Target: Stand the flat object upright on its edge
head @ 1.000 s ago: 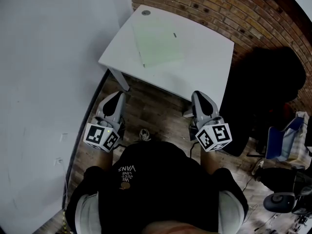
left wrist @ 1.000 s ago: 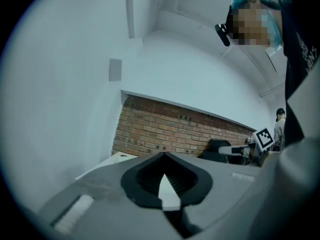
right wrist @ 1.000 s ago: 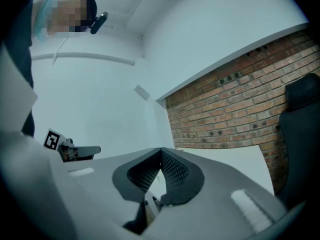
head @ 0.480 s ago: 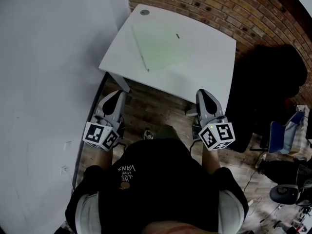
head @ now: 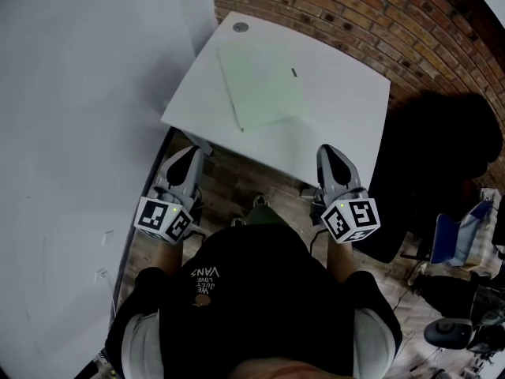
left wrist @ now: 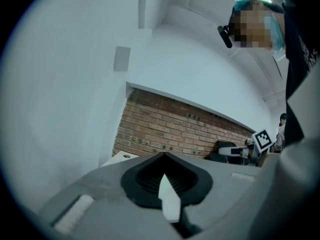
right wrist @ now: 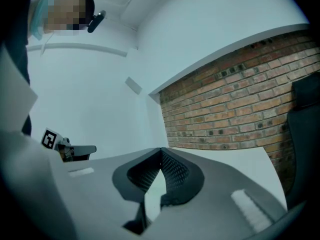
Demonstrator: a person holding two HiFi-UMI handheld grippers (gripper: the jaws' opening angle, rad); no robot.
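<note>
A pale green flat sheet-like object (head: 260,85) lies flat on the white table (head: 347,109), toward its left half. Both grippers hang in front of the person's body, short of the table's near edge and above the wooden floor. My left gripper (head: 189,156) is shut with nothing in it, and its closed tips (left wrist: 162,156) point toward the brick wall. My right gripper (head: 328,151) is shut and empty too, its jaws (right wrist: 161,153) meeting at a point. Neither gripper touches the green object.
A white wall (head: 79,133) runs along the left and a brick wall (head: 355,14) stands behind the table. A small round disc (head: 241,28) sits at the table's far corner. A black chair (head: 442,156) and a blue seat (head: 454,231) stand at the right.
The table and green object have shifted slightly lower and nearer in the head view as the person moves toward them. Both grippers stay shut at the same height.
</note>
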